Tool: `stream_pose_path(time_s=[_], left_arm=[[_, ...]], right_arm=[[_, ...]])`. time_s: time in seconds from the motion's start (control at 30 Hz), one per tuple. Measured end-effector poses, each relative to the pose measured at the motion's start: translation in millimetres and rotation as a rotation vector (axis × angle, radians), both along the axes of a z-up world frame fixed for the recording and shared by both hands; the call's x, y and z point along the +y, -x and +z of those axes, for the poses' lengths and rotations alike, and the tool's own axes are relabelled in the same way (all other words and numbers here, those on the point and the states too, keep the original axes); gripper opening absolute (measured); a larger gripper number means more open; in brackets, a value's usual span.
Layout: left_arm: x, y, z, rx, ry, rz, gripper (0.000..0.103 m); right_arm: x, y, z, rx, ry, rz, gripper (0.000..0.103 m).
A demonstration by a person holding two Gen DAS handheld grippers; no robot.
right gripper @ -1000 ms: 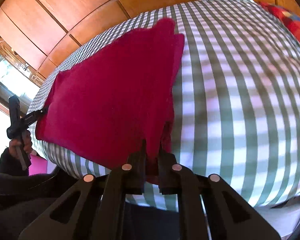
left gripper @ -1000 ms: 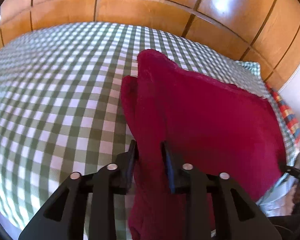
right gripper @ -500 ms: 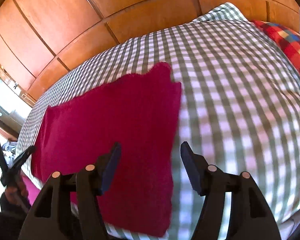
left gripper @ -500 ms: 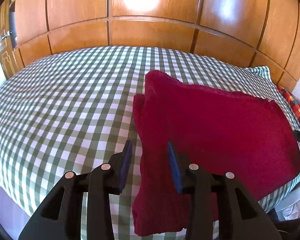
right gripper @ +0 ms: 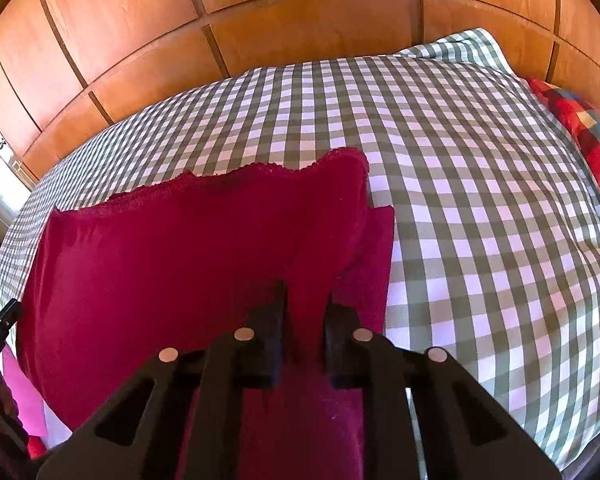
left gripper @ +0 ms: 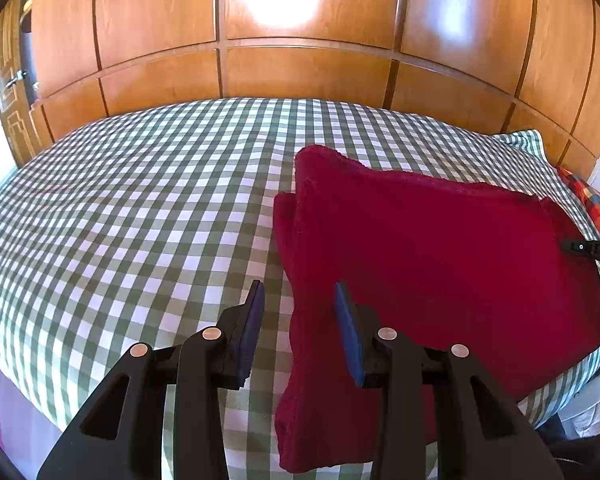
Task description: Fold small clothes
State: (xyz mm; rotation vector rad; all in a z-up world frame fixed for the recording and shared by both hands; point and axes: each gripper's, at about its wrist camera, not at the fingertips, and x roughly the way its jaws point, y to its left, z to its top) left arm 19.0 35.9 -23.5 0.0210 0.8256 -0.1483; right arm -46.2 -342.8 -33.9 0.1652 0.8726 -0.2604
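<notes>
While the left gripper (left gripper: 298,304) hovered with jaws spread at the bottom centre of its view, the crimson cloth (left gripper: 440,264) lay folded across the right half of the green-checked bedspread (left gripper: 140,216). In the right wrist view, the right gripper (right gripper: 304,312) pinched the cloth's near edge at lower centre, wood panelling (right gripper: 300,8) above.

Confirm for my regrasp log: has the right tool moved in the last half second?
Yes. The right tool has dropped closer to the checked bedspread and shut on a ridge of the red cloth.
</notes>
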Motion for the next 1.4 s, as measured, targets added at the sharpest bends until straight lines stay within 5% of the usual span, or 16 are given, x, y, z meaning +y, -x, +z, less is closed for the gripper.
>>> stream_pose_path(time_s=[0.57, 0.63, 0.67, 0.87, 1.13, 1.2, 1.23, 1.27, 1.4], left_arm=[[2, -5, -2, 0.02, 0.006, -0.001, 0.035], [11, -9, 1, 0.026, 0.052, 0.004, 0.041], [21, -12, 4, 0.031, 0.107, 0.018, 0.055], [70, -38, 10, 0.07, 0.387, 0.047, 0.056], [54, -76, -5, 0.174, 0.468, -0.034, 0.055], [49, -82, -15, 0.214, 0.484, -0.047, 0.037], [46, -84, -19, 0.23, 0.481, -0.048, 0.016], [44, -83, -21, 0.229, 0.465, -0.034, 0.007], [48, -71, -16, 0.164, 0.389, 0.041, 0.007]], right_arm=[[-5, -3, -11, -0.005, 0.014, -0.012, 0.016], [-6, -2, -13, -0.011, 0.014, -0.015, 0.016], [-7, -2, -14, -0.016, 0.01, -0.017, 0.016], [-10, 1, -16, -0.039, -0.008, -0.017, 0.016], [-14, 4, -16, -0.06, -0.04, -0.017, 0.016], [-16, 5, -16, -0.064, -0.05, -0.014, 0.016], [-15, 5, -16, -0.066, -0.052, -0.015, 0.017], [-15, 6, -16, -0.068, -0.054, -0.015, 0.017], [-16, 6, -16, -0.069, -0.057, -0.012, 0.017]])
